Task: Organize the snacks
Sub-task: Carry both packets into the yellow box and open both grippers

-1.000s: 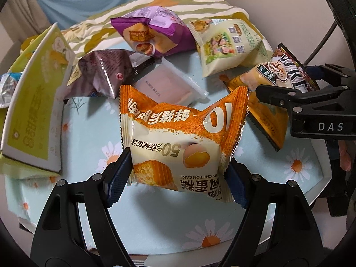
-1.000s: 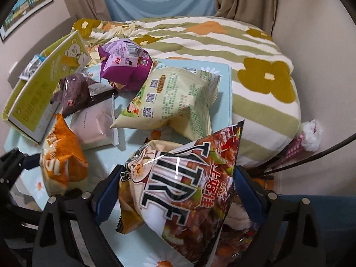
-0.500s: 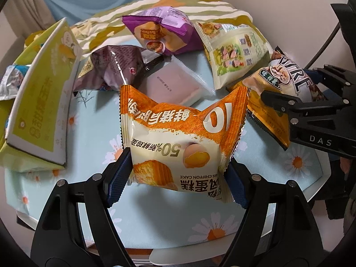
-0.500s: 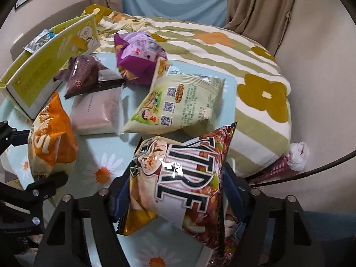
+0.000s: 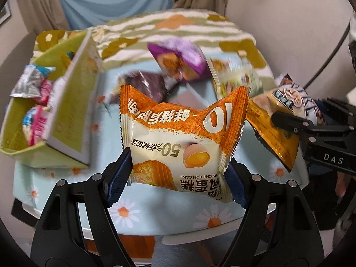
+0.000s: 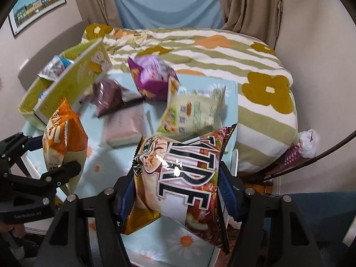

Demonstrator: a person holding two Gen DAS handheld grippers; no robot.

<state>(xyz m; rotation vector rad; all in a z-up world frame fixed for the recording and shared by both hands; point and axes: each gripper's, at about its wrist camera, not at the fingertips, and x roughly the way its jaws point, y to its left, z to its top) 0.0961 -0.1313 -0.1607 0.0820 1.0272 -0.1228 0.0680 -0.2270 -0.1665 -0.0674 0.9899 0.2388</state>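
My left gripper [image 5: 178,178] is shut on an orange and white chiffon cake packet [image 5: 182,138] and holds it above the daisy-print table [image 5: 155,213]. My right gripper [image 6: 178,195] is shut on a red and white snack bag [image 6: 184,173], with a yellow bag [image 6: 138,218] behind it, also lifted. The cake packet also shows at the left of the right wrist view [image 6: 64,138], and the snack bag at the right of the left wrist view [image 5: 289,102]. A green box [image 5: 66,111] with several small packets inside stands at the table's left.
On the table lie a purple bag [image 6: 151,77], a dark maroon packet [image 6: 106,95], a pale pink packet [image 6: 124,126] and a light green bag [image 6: 195,113]. A bed with a striped flower blanket [image 6: 222,51] stands behind. Walls close in on both sides.
Both grippers have risen and pulled back from the table with their packets. The view now looks down into the green box, and more of the bed and curtains shows.
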